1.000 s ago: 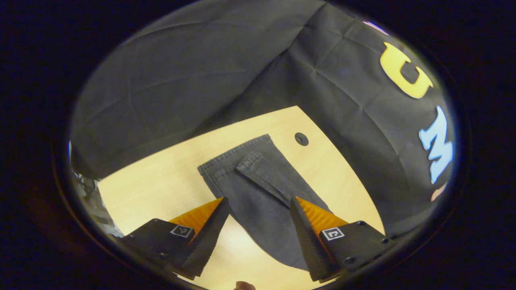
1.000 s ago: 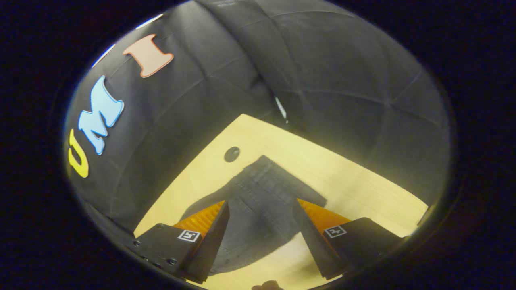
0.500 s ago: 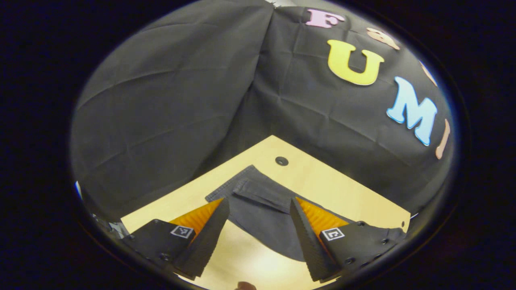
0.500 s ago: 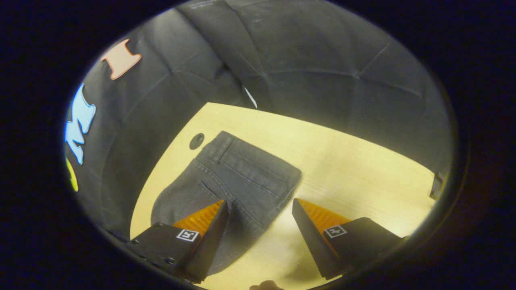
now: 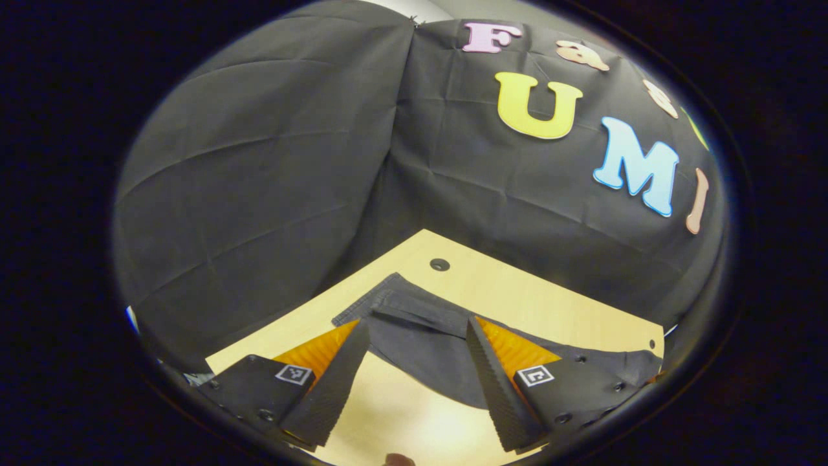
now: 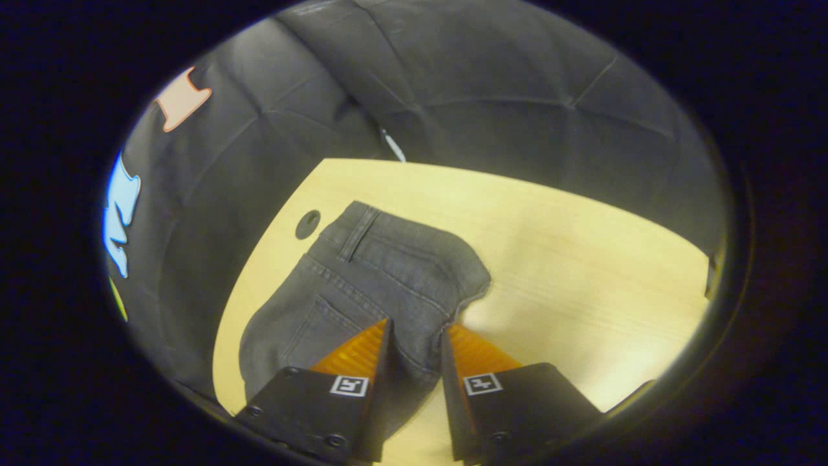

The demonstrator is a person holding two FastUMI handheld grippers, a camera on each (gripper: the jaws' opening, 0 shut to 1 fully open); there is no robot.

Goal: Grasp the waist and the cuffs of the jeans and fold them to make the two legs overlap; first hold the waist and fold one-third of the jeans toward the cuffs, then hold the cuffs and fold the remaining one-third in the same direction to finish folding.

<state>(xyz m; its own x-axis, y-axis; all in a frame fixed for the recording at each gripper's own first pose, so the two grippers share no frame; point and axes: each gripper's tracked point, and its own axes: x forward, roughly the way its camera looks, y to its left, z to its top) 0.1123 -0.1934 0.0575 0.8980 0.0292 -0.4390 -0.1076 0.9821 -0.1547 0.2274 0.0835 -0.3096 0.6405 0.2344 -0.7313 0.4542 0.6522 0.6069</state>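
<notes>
Pale tabletop (image 6: pixel 582 259) under jeans (image 6: pixel 388 272); right gripper (image 6: pixel 414 336) nearly pinching denim (left gripper (image 5: pixel 414 336) spread wide).

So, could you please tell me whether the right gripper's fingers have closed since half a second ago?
Yes. The right gripper has narrowed over the jeans, fingers now near together, with the table hole almost unmoved.

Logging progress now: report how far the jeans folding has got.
Done: the jeans lie on the table, apparently doubled, with cuffs stacked. In hand: right gripper closing around fabric near the waist; left gripper open above the cuffs. Left: both one-third folds.
</notes>
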